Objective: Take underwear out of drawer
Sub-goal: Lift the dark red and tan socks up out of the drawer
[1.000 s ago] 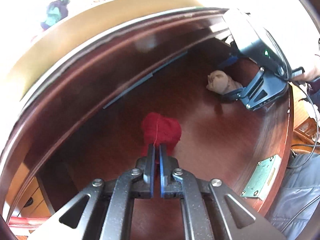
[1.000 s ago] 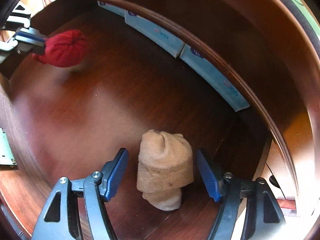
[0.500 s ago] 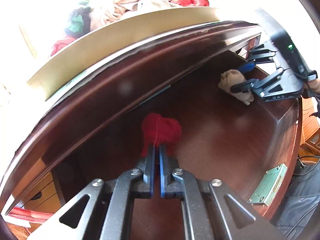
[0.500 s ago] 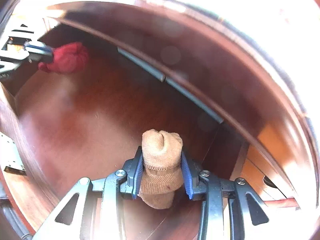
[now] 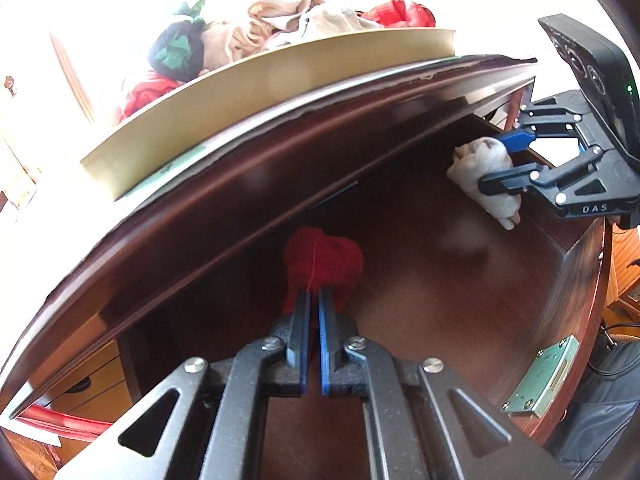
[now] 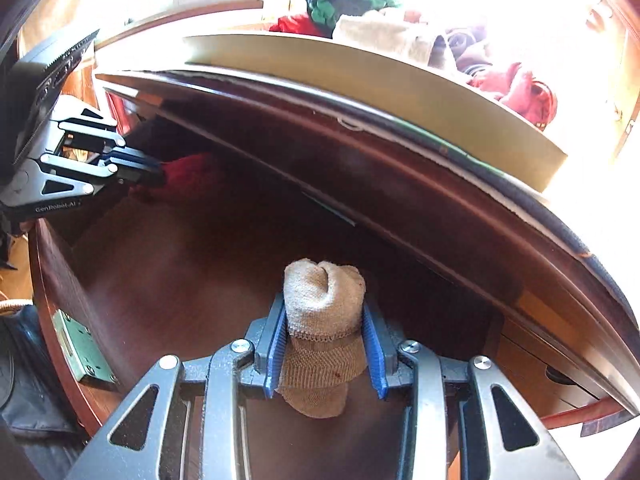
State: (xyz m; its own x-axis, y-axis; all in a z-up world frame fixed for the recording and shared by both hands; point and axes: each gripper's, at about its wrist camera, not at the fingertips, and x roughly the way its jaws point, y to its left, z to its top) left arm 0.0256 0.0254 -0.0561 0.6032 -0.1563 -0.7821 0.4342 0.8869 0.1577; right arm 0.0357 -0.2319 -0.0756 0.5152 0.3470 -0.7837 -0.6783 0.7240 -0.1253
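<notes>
Left wrist view: left tool at lower centre of the frame, blue pads nearly touching, clamped on the near edge of a red rolled underwear bundle. Bundle seen at frame centre, over the dark wooden floor of the open drawer, under the overhanging edge of the tabletop. Right tool entered from the upper right, gripping a beige rolled underwear bundle held clear of the drawer floor, near the drawer's right wall. Brass-coloured lock plate fixed inside the drawer front at lower right. Shallow tan tray rested on the tabletop across the upper half of the frame, heaped with loose garments in red, beige, dark blue and green.

Right wrist view: right tool at lower centre, partly closed, blue ribbed pads pressed against both sides of the beige bundle, bundle upright with its rounded end pointing away from the camera. Left tool at the left edge of the frame, shut on the red bundle; contact with the drawer floor not discernible from this angle. Two bundles well apart, red at upper left, beige at lower centre. Tray and garments across the upper right, strongly backlit. Lock plate at lower left.
</notes>
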